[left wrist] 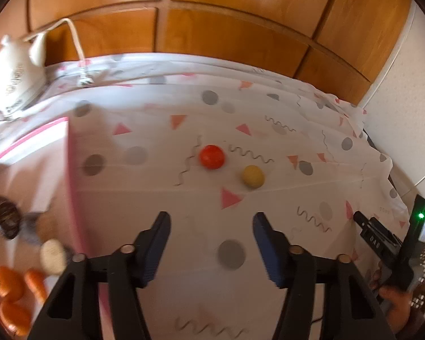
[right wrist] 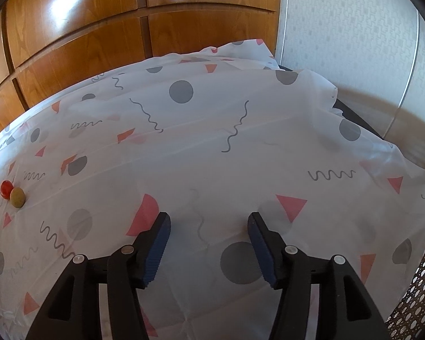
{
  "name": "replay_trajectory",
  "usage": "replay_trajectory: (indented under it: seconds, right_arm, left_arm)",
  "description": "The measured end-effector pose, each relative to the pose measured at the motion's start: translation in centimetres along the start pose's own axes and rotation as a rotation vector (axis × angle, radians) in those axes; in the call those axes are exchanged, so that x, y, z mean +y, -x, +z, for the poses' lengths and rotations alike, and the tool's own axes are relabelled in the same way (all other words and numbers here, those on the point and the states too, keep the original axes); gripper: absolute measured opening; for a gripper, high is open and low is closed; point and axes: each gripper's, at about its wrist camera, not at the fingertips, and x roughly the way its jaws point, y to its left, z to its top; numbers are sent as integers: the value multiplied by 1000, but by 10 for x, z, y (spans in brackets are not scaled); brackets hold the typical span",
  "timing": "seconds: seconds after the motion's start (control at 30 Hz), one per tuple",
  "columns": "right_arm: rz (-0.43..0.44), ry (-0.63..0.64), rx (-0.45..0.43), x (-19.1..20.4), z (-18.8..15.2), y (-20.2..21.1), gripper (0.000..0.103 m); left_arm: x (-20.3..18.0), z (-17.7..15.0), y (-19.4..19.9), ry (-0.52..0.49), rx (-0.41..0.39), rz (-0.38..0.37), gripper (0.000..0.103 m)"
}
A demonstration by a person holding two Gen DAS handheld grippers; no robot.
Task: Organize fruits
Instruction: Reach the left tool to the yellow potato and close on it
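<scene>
Fruit remains loose: red ball (left wrist: 211, 156) and yellow ball (left wrist: 252, 176) mid-frame, so my left gripper (left wrist: 211, 223) and right gripper (right wrist: 208, 223) hold jaws open, empty, box (left wrist: 70, 170) at left.

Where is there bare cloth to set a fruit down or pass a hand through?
Free: the wide stretch of patterned cloth ahead of the right gripper, up to the wooden cabinet, and the patch between the left gripper and the red fruit and yellow fruit. Crowded: the pink-rimmed container at left, already holding fruit.
</scene>
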Motion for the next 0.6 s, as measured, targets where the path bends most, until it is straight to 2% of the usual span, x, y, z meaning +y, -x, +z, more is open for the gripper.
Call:
replay_trajectory:
  seconds: [0.1, 0.27, 0.53, 0.6]
  right_arm:
    - [1, -1, -2, 0, -1, 0, 59]
    - [1, -3, -8, 1, -2, 0, 60]
    - [4, -25, -19, -1, -3, 2, 60]
    - [0, -23, -22, 0, -3, 2, 60]
  left_arm:
    - [-11, 9, -15, -12, 16, -20, 49]
    - [-30, 23, -39, -25, 28, -41, 49]
    - [-44, 36, -77, -25, 64, 6, 48]
    - [-44, 36, -83, -19, 72, 10, 39]
